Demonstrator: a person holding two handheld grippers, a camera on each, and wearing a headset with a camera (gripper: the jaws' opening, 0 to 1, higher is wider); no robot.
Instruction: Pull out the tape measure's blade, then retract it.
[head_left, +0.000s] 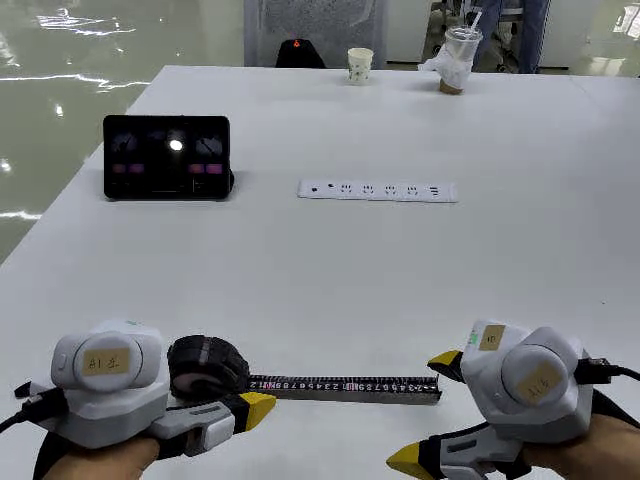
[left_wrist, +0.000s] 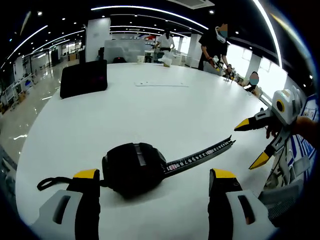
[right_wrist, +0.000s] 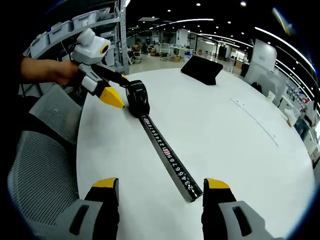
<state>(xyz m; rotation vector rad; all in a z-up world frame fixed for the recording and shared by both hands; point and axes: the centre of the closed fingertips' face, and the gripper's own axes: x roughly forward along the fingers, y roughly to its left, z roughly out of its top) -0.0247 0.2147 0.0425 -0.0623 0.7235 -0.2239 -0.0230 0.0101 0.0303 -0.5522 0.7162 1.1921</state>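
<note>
A black tape measure case (head_left: 207, 367) lies on the white table (head_left: 330, 280) near its front edge. Its blade (head_left: 345, 387) lies flat on the table, drawn out to the right. My left gripper (head_left: 240, 385) is open, and the case (left_wrist: 134, 167) sits between its yellow-tipped jaws without clear contact. My right gripper (head_left: 428, 410) is open too. The blade's end (right_wrist: 191, 192) lies between its jaws, with the blade (right_wrist: 165, 150) running away toward the case (right_wrist: 137, 97). The right gripper (left_wrist: 250, 145) also shows at the right of the left gripper view.
A dark tablet (head_left: 166, 157) stands at the mid left and a white power strip (head_left: 378, 190) lies in the middle. A paper cup (head_left: 360, 64) and a plastic cup (head_left: 458, 60) stand at the far edge. A mesh chair (right_wrist: 45, 150) is beside the table.
</note>
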